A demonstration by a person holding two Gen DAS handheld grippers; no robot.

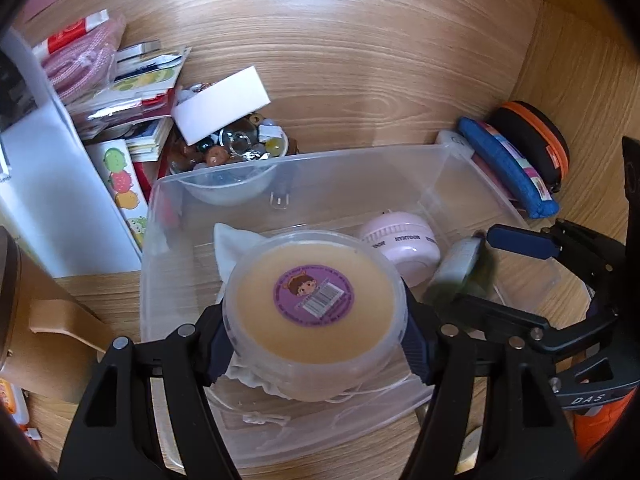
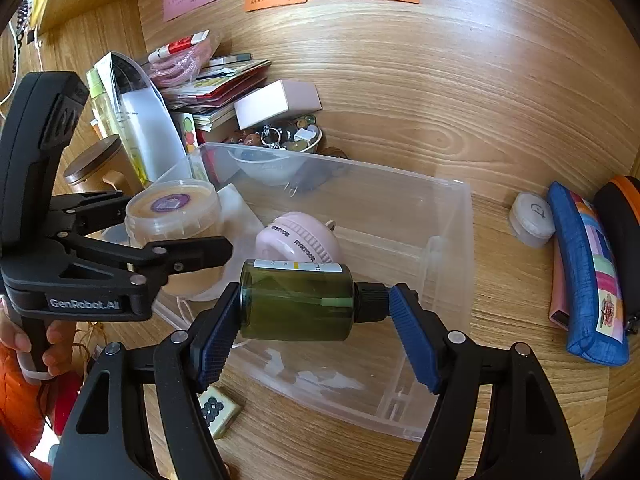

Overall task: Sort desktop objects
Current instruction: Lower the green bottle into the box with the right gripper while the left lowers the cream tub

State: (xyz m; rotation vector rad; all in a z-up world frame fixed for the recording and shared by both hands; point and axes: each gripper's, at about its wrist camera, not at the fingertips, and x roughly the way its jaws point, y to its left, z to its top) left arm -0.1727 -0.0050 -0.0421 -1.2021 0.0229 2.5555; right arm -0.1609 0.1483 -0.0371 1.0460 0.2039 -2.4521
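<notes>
A clear plastic bin stands on the wooden desk. My left gripper is shut on a round tub with a purple sticker and holds it over the bin's left end; the tub also shows in the right wrist view. My right gripper is shut on a dark green bottle lying sideways, held over the bin; the bottle also shows in the left wrist view. A pink round gadget and a white cloth pouch lie in the bin.
A bowl of trinkets with a white box on it stands behind the bin, next to a pile of packets and booklets. A blue pencil case, a black-and-orange case and a small white jar lie right of the bin. A mahjong-like tile lies at the front.
</notes>
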